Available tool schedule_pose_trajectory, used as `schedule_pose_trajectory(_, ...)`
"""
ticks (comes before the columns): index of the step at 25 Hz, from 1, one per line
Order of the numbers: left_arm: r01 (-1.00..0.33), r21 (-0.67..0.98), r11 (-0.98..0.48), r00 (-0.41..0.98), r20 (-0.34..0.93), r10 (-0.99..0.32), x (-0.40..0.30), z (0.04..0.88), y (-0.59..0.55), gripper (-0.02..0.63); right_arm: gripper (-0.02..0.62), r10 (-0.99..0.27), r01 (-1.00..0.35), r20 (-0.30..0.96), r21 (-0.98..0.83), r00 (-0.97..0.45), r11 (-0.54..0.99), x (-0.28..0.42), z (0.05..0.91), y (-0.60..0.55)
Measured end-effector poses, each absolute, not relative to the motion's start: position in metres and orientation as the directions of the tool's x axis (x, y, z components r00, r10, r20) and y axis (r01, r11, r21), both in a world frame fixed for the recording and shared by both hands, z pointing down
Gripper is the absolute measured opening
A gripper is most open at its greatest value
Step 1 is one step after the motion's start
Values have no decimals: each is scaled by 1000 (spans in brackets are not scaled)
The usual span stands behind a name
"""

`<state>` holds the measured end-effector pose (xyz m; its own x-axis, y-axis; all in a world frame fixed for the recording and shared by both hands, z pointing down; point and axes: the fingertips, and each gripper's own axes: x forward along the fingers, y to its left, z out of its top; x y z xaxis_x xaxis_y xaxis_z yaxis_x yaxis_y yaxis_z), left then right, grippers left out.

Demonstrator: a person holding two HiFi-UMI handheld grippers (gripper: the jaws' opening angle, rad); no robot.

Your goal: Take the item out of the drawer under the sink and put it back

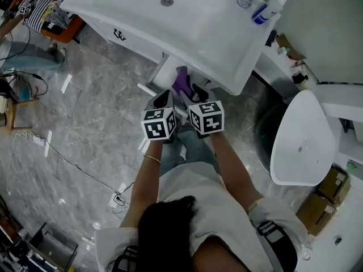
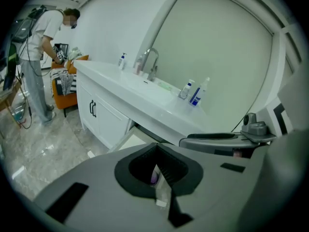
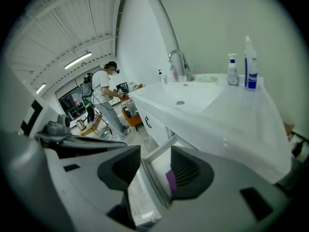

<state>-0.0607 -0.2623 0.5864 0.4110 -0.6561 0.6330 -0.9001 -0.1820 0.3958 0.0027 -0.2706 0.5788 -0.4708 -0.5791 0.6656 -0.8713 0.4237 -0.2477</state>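
Observation:
A purple item lies in the open white drawer under the sink counter. Both grippers hang side by side just in front of the drawer, pointing down into it. My left gripper has its jaws together with nothing held; in the left gripper view only a sliver of the purple item shows past them. My right gripper stands open, nothing between its pads. In the right gripper view the drawer's rim and the purple item show through the gap, farther off.
The counter overhangs the drawer from above. Spray bottles stand at its back right. A white toilet is to the right, cabinet doors to the left. Another person stands far left; cables cross the floor.

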Motion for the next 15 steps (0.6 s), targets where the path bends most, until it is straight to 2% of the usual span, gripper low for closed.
schedule_pose_trajectory(15,-925,366,-99,357,752,-554,-58,677,-297,3,206,-461,-884,781,-238,-420,402,8,681,-301)
